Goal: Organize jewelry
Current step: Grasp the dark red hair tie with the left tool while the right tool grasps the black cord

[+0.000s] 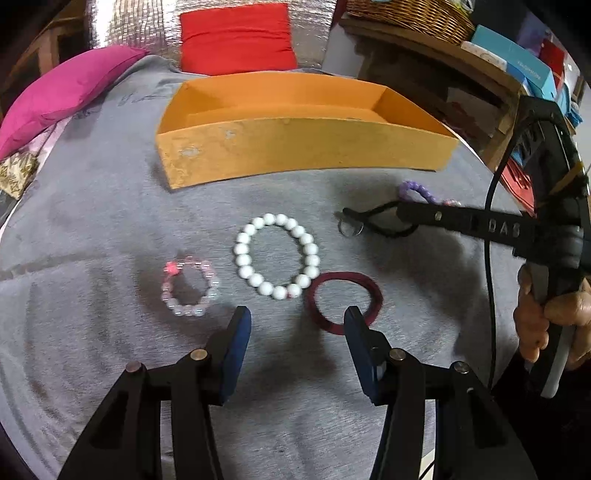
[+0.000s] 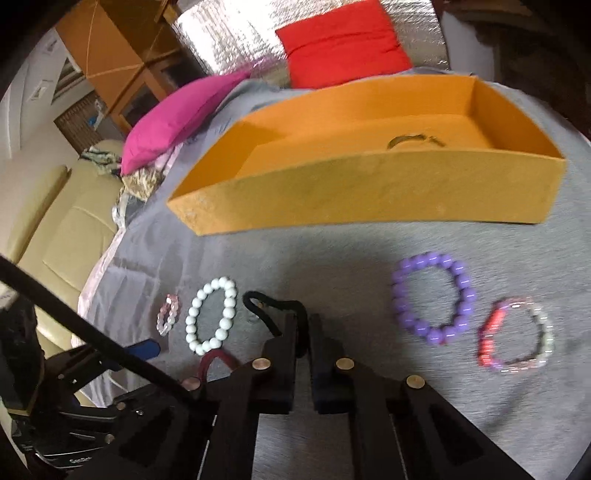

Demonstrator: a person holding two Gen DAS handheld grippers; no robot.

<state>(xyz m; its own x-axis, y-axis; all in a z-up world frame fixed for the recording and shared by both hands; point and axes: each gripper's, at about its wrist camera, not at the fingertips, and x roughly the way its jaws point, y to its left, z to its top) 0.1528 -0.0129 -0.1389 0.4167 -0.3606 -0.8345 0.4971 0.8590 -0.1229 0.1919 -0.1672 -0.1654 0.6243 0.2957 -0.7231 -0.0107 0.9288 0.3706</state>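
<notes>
On the grey cloth lie a white bead bracelet (image 1: pixel 277 256), a small pink crystal bracelet (image 1: pixel 190 288), a dark red band (image 1: pixel 341 302), a purple bead bracelet (image 2: pixel 432 297) and a red-and-clear bead bracelet (image 2: pixel 517 338). My left gripper (image 1: pixel 297 325) is open, low over the cloth, its right finger over the dark red band. My right gripper (image 2: pixel 303 325) is shut on a black cord necklace (image 2: pixel 273 310) with a clear round pendant (image 1: pixel 349 227). The orange tray (image 1: pixel 295 147) stands behind, with a thin bangle (image 2: pixel 413 140) inside.
A magenta cushion (image 1: pixel 62 88) and a red cushion (image 1: pixel 236 37) lie behind the tray. A wicker basket (image 1: pixel 406 14) and boxes stand on a shelf at the right. A beige sofa (image 2: pixel 55 229) is to the left.
</notes>
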